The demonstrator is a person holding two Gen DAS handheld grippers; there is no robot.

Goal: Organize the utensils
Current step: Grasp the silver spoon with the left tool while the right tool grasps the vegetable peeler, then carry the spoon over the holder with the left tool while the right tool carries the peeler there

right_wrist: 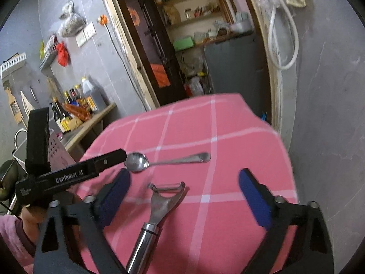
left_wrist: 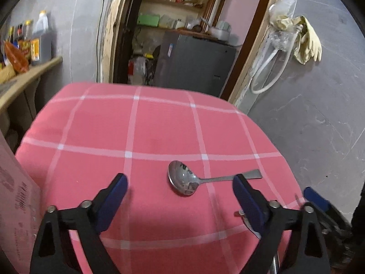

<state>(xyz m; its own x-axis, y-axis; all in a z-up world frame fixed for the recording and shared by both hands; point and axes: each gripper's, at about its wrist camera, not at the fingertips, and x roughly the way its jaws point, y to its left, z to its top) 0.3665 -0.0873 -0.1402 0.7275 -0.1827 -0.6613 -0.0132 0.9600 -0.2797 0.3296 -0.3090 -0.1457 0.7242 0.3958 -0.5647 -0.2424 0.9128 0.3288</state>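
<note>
My left gripper [left_wrist: 180, 182] has its blue-padded jaws spread wide with nothing between the pads, above a shiny steel spoon [left_wrist: 189, 179] lying on the pink cloth with white grid lines [left_wrist: 159, 123]. The spoon's handle runs behind the right-hand pad. My right gripper [right_wrist: 184, 182] is likewise spread and empty, hanging over a steel Y-shaped peeler with a round metal handle [right_wrist: 159, 205] that lies between its pads on the same cloth. Beyond the peeler sits the spoon. In the right wrist view, the left gripper's black body reads "GenRobot.AI". Sauce bottles [right_wrist: 68, 111] on a wooden shelf carry labels too blurred to read.
</note>
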